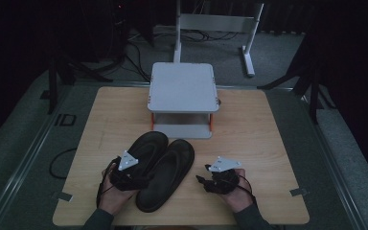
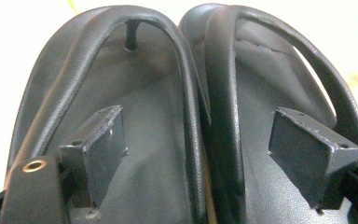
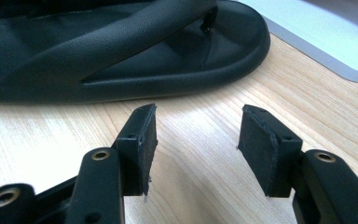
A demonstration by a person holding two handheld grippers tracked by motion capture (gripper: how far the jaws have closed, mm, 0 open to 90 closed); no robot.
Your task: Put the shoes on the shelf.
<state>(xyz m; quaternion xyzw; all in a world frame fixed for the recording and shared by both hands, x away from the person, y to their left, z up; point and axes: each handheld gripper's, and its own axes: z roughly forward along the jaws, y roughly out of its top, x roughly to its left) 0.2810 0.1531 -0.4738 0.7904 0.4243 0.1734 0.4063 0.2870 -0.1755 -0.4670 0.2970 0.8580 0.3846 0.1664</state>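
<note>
Two black sandals (image 1: 165,167) lie side by side on one wooden table (image 1: 249,129), behind them one grey two-tier stand (image 1: 182,88); two hand-held grippers (image 1: 124,172) hover.

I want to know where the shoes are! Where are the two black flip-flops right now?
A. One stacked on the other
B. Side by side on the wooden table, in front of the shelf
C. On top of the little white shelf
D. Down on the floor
B: the two black flip-flops lie side by side on the wooden table, just in front of the white shelf.
</note>
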